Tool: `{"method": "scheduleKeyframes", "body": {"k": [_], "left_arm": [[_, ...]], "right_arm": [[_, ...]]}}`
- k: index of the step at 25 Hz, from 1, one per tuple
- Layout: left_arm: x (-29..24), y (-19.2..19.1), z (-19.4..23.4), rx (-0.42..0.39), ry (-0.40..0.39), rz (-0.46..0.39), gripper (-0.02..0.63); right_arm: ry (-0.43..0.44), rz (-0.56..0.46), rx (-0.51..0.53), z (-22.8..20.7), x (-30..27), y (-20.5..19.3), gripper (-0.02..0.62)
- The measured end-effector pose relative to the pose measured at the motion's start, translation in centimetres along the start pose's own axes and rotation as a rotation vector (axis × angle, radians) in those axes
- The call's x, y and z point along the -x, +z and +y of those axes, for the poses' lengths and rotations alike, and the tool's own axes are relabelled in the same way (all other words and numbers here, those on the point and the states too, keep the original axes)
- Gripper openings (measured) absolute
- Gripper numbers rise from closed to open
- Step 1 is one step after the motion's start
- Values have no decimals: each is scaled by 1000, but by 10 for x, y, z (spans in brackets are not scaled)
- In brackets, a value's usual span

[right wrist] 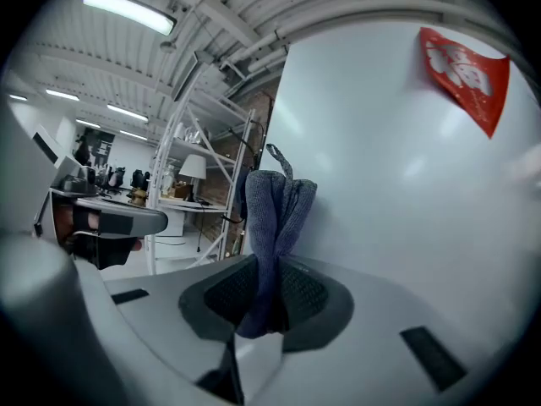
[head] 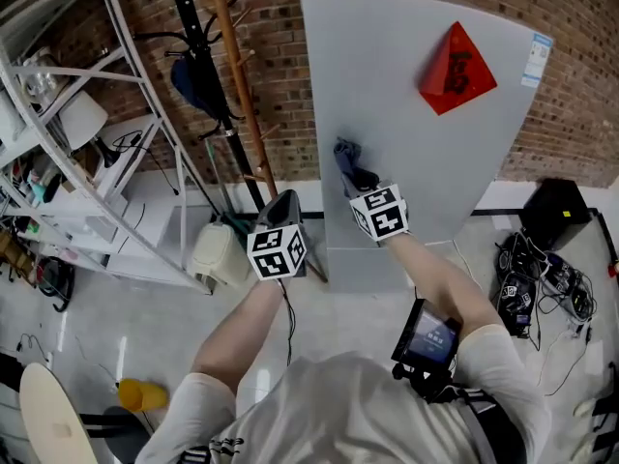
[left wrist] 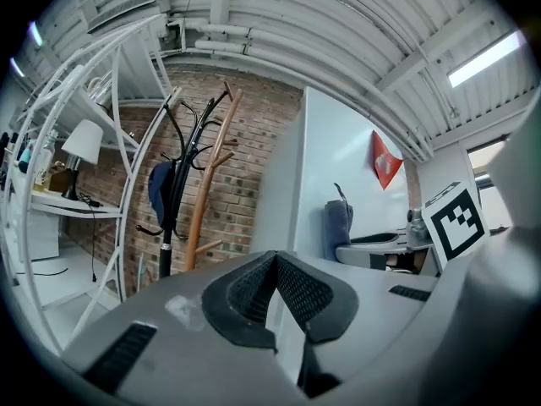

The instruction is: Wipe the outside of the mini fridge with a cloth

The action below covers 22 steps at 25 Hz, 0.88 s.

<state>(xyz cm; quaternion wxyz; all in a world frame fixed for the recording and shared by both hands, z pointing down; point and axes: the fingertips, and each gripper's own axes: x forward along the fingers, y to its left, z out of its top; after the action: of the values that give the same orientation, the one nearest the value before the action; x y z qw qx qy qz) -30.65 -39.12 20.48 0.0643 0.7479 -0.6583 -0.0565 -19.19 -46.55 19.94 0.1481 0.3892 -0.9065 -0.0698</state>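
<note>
We hold the cloth (right wrist: pixel 275 218) in the right gripper (right wrist: pixel 266 303). Its jaws are closed on the lower end of the folded blue-grey fabric, and the free end stands out beyond the tips so that fabric, not hard plastic, meets the surface. In the head view the fridge (head: pixel 416 104) stands at 12 to 1 o'clock from us with its grey face toward us. The cloth sits on the left part of that face, at about 8 o'clock from the red ornament (head: pixel 456 68). In the right gripper view the cloth lies against or just beside the panel; we cannot confirm firm contact. We judge that the wiping step is under way on the front face. The left gripper (left wrist: pixel 275 290) has its jaws brought together with nothing between them. It hangs off the fridge's left edge, at about 8 o'clock from the right gripper, near the panel but apart from it, which leaves the wiping path free. A coat rack (head: pixel 227 75) stands at 11 o'clock against the brick wall (head: pixel 280 85), just beside the fridge's left side; we judge that strokes toward that edge need care. The ornament, and the label (head: pixel 539 58) at 3 o'clock from it, may catch the cloth.
</note>
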Motion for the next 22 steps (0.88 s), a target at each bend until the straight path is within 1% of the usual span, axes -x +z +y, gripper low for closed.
{"method": "scheduleKeyframes", "body": {"k": [4, 10, 13, 16, 19, 22], "left_arm": [[11, 2, 19, 0, 16, 7, 3], [11, 4, 31, -1, 19, 7, 3], [6, -1, 23, 3, 3, 13, 3], [-3, -8, 10, 5, -19, 23, 3], [-12, -18, -11, 7, -46, 38, 3], [-25, -31, -38, 14, -74, 56, 3]], "right_arm": [[34, 13, 1, 25, -19, 2, 72], [40, 10, 7, 25, -21, 8, 72], [40, 11, -2, 23, -15, 4, 72], [21, 11, -19, 12, -5, -3, 72], [-2, 17, -37, -10, 15, -18, 73], [-33, 22, -60, -42, 42, -40, 72]]}}
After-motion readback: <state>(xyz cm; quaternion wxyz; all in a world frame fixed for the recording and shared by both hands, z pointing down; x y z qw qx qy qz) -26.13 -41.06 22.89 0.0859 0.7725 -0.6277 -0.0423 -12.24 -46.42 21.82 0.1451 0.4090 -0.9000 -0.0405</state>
